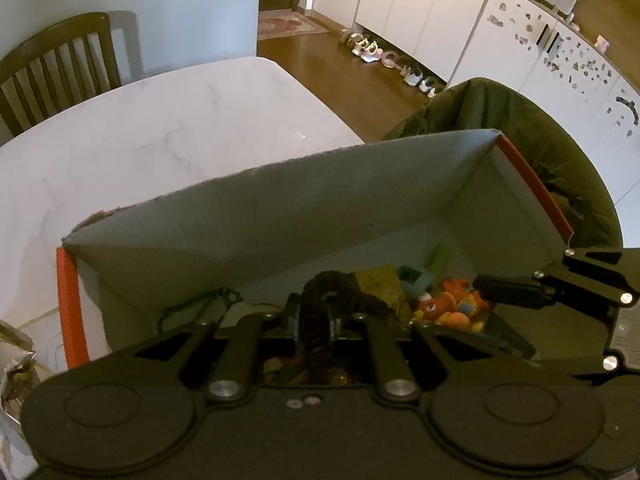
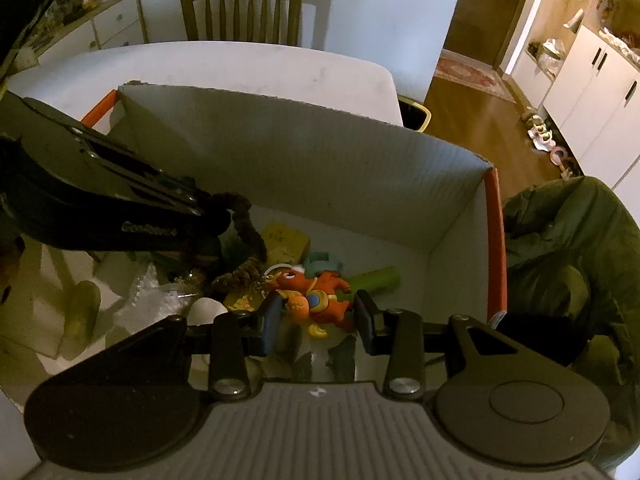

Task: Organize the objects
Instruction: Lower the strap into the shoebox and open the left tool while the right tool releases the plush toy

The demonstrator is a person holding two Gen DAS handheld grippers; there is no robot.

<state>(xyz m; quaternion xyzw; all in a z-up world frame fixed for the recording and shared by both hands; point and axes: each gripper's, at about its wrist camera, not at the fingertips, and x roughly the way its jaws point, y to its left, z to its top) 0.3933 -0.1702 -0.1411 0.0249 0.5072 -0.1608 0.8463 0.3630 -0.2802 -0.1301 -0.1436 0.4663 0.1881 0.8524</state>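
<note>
2 grippers work inside 1 toy box

2 grippers reach into 1 open cardboard box [image 2: 304,168] that sits at the near edge of the marble worktop [image 1: 160,136], its orange-trimmed end by the near right corner. The box appears to serve as the collecting place, which would explain why the small things lie heaped on its floor and not on the worktop.

The left gripper [image 1: 316,320] is clamped on 1 brown fuzzy rope toy [image 2: 244,240], which arches up from the heap and passes between its fingers; held like that, it looks mid-way into or out of the box, and which cannot be told. The right gripper [image 2: 318,318] hangs with its jaws apart on either side of 1 orange plush figure [image 2: 316,296], not yet closed on it, probably lined up for a grasp.

Around these lie 1 yellow block [image 2: 286,240], 1 green tube [image 2: 374,280] against the right wall, 1 teal piece [image 2: 320,262] and some white foam bits [image 2: 160,296] too jumbled to count. Beyond the far edge stands 1 wooden chair [image 2: 244,12]; 1 green jacket [image 2: 568,264] is draped just right of the box.
</note>
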